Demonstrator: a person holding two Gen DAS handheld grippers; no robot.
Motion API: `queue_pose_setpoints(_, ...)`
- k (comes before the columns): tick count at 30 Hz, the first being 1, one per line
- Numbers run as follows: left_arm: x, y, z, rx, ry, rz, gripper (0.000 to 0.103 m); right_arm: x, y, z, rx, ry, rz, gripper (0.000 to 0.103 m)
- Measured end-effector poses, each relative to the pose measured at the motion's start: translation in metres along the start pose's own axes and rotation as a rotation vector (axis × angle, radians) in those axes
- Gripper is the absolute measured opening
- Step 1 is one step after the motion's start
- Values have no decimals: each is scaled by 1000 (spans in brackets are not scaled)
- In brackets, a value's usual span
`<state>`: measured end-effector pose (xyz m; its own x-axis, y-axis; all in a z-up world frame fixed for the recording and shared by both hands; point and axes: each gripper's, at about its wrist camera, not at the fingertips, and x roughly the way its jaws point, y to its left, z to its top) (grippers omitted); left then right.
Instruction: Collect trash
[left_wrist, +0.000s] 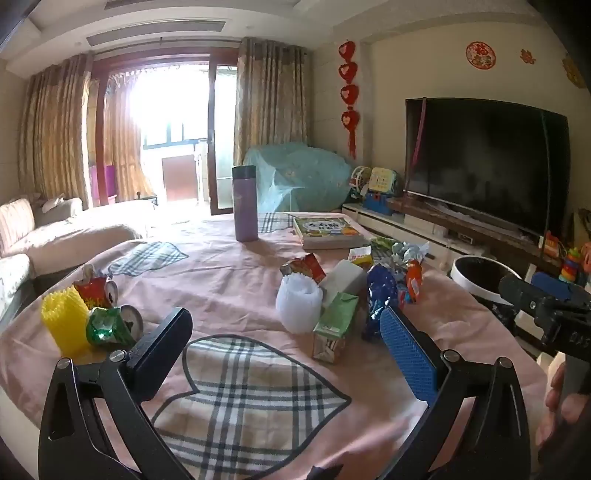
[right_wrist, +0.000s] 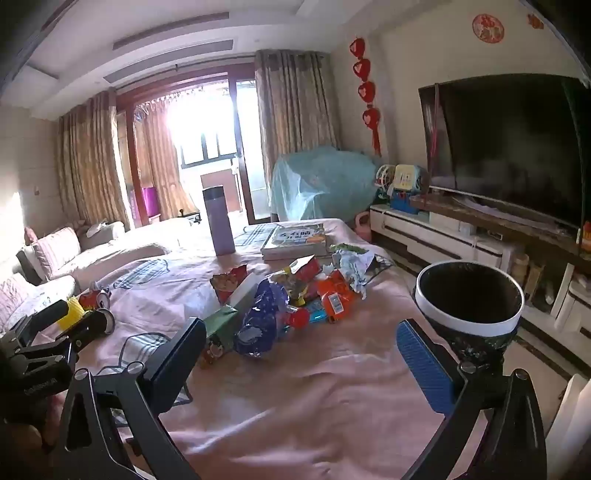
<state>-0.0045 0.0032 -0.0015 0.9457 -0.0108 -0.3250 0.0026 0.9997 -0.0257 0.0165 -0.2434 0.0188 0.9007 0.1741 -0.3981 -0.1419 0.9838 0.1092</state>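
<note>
- Fingers of my left gripper (left_wrist: 284, 332) and right gripper (right_wrist: 301, 345) spread wide, empty.
- Trash (right_wrist: 295, 291) heaped on the cloth (right_wrist: 314, 387), left of the bin (right_wrist: 469, 325), beyond my fingers.

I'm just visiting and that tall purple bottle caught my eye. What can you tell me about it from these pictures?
The purple bottle is a tall, slim cylinder with a pale lilac, matte body and a darker grey cap, which is on. It looks like an insulated flask, though the material is hard to confirm. It stands upright on the pink cloth at the far side of the table, left of the book and apart from it. Nothing else touches it.
</note>
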Motion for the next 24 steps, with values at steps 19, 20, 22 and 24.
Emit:
queue_pose_setpoints(19, 5, 6, 0, 2, 14, 32, 103, -4, 5, 3, -10, -20, -10, 103)
queue_pose_setpoints(20, 5, 5, 1, 3, 14, 32, 103, -4, 9, 0, -13, -24, -13, 103)
queue_pose_setpoints(22, 5, 5, 2, 3, 13, 33, 103, -3, 10, 1, -15, -25, -14, 103)
queue_pose_setpoints(24, 6, 5, 2, 3, 13, 30, 103, -3, 11, 1, -15, -26, -13, 103)
